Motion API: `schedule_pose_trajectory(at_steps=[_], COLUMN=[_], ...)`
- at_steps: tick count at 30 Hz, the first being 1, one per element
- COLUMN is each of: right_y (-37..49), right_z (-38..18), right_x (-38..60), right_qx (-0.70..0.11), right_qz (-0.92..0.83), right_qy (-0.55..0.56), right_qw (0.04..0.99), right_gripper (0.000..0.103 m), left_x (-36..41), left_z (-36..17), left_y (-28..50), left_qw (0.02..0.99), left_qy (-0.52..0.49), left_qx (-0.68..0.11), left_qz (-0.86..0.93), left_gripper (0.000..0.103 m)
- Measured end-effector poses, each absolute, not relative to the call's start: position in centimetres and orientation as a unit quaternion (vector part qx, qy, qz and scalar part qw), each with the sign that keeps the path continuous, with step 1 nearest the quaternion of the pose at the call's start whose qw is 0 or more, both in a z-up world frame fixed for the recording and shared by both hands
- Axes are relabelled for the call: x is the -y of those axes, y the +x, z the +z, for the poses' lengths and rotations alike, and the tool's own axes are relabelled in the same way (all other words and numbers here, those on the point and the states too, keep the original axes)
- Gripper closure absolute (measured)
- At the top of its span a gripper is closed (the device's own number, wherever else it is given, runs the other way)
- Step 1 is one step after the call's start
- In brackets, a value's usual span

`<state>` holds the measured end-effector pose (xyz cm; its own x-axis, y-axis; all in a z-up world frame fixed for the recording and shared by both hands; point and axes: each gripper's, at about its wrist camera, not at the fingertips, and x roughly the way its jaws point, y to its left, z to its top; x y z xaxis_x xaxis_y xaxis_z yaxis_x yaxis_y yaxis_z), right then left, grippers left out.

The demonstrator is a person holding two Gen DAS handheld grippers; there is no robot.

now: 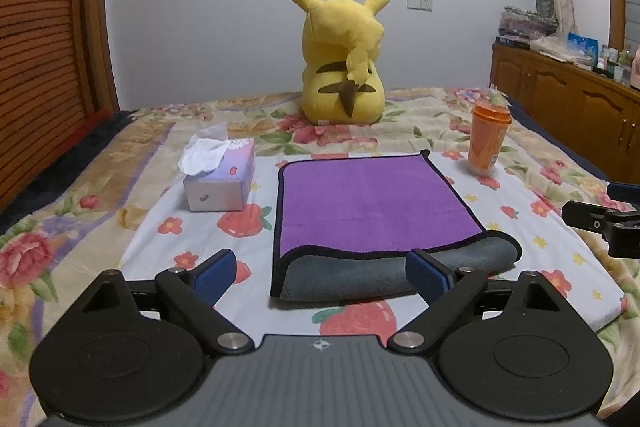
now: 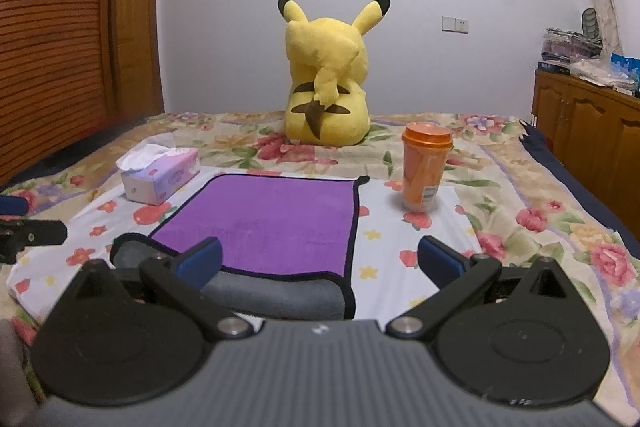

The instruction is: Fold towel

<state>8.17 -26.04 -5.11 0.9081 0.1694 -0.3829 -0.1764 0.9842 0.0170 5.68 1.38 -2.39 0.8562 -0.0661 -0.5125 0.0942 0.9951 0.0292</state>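
towel [image 1: 360, 203]: purple, black-edged, lain folded on the white fruit-print cloth [image 1: 532, 211], grey underside seen at the near fold | left gripper [image 1: 320, 273]: held spread before that near edge, apparently not touching | right gripper [image 2: 320, 261]: spread, nothing pinched | tissue box [image 1: 222, 175] left of towel | orange cup [image 2: 424, 171] right

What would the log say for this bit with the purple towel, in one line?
towel: folded, flat on bed sheet | left gripper: open, empty | right gripper: open, empty | tissue box left, orange cup right
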Motion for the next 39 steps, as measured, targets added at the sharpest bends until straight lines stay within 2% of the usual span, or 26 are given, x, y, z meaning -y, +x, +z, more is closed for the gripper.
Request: schedule_pose_trajectory(at_steps=[8,22,28,39], right_y=[9.7,13.8,15.1,17.7], right_z=[-5.9,-7.5,-8.3,-9.5], right_x=[25.9,25.0,24.8,24.5], right_qx=[-0.221,-0.264,-0.283,-0.314], right_qz=[0.092,0.108,0.116,0.125], right_qy=[-0.01,-0.022,-0.022,-0.026], right_qw=[0.971,0.958,0.952,0.941], right_gripper=[0.0,0.0,0.0,0.0], left_x=[-2.1,-3.7,-4.5,-5.2], left_z=[-3.0,-5.2,-6.5,-7.6], left_y=[7.7,11.9,13.6,16.3], left_qw=[0.956,0.944,0.94,0.936], left_qy=[0.01,0.007,0.012,0.012], left_qx=[-0.288,-0.325,-0.337,-0.346], left_qz=[-0.051,-0.058,-0.054,-0.058], left_gripper=[0.012,0.035,0.039,0.04])
